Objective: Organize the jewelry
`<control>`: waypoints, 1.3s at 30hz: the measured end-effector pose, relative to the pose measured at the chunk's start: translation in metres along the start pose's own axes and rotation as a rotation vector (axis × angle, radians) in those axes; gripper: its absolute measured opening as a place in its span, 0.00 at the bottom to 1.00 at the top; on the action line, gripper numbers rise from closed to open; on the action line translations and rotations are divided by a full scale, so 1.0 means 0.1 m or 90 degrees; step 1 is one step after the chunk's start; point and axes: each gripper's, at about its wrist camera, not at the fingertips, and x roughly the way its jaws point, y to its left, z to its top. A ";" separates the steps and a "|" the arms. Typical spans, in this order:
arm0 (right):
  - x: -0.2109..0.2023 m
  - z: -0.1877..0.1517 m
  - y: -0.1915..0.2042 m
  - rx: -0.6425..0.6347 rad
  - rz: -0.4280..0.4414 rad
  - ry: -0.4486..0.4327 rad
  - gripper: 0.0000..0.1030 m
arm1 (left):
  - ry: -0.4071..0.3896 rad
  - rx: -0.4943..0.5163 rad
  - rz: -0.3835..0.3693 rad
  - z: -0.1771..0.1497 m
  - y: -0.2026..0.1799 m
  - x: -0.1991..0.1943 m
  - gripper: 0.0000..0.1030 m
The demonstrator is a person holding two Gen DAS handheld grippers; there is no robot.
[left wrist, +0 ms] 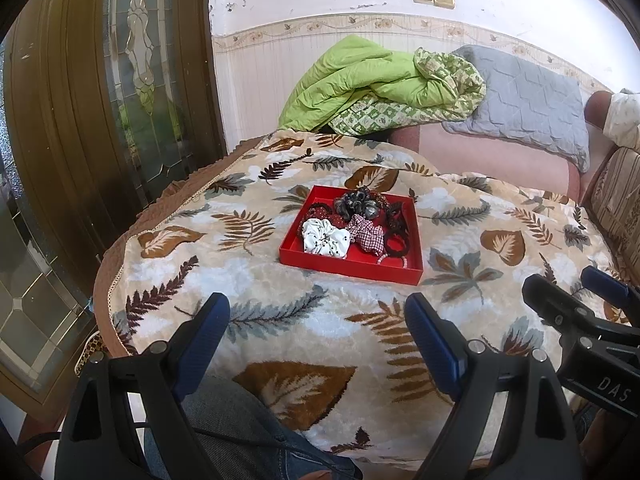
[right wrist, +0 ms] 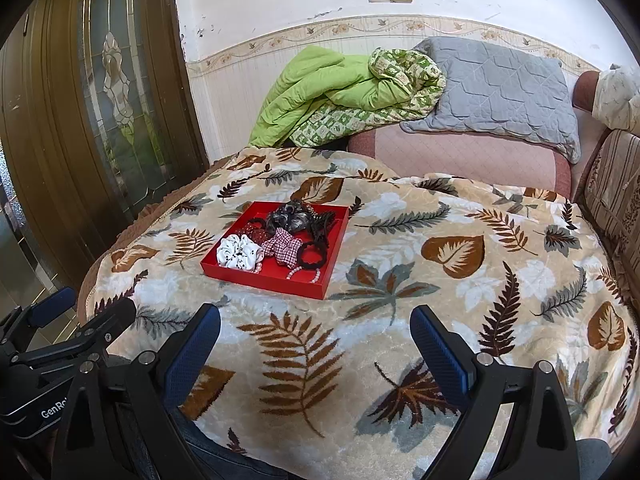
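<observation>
A shallow red tray [left wrist: 344, 267] [right wrist: 264, 280] rests on a leaf-patterned blanket. Inside lie a white dotted scrunchie [left wrist: 324, 240] [right wrist: 239, 256], a red checked scrunchie [left wrist: 366, 234] [right wrist: 282, 249], a grey-black scrunchie [left wrist: 356, 202] [right wrist: 290, 216], a black hair tie [left wrist: 396, 248] [right wrist: 312, 258], a red dotted band [left wrist: 320, 213] and a bead bracelet [right wrist: 302, 274]. My left gripper [left wrist: 318, 312] hangs open, well short of the tray's near edge, nothing between its fingers. My right gripper [right wrist: 316, 326] is also open and empty, short of the tray's near right corner.
The blanket [right wrist: 440, 300] covers a rounded seat surface. Behind lie a green quilt [left wrist: 372, 84], a grey pillow [right wrist: 500, 92] and a pink sofa arm [right wrist: 460, 156]. A wooden door with leaded glass [left wrist: 132, 80] stands at left. A person's jeans-clad knee [left wrist: 228, 412] shows below.
</observation>
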 end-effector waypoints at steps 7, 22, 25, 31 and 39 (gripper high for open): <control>0.00 0.01 -0.01 0.002 0.000 -0.002 0.95 | 0.007 0.004 0.006 -0.03 0.03 0.02 0.86; 0.00 0.02 0.01 0.002 -0.003 0.001 0.95 | 0.008 0.006 0.006 -0.03 0.04 0.03 0.86; 0.01 0.02 0.02 0.003 -0.003 0.001 0.95 | 0.008 0.006 0.006 -0.03 0.04 0.04 0.86; 0.01 0.01 0.02 0.004 -0.003 0.002 0.95 | 0.007 0.008 0.005 -0.02 0.05 0.05 0.86; 0.01 0.02 0.01 0.005 -0.003 0.002 0.95 | 0.007 0.008 0.007 0.00 0.06 0.06 0.86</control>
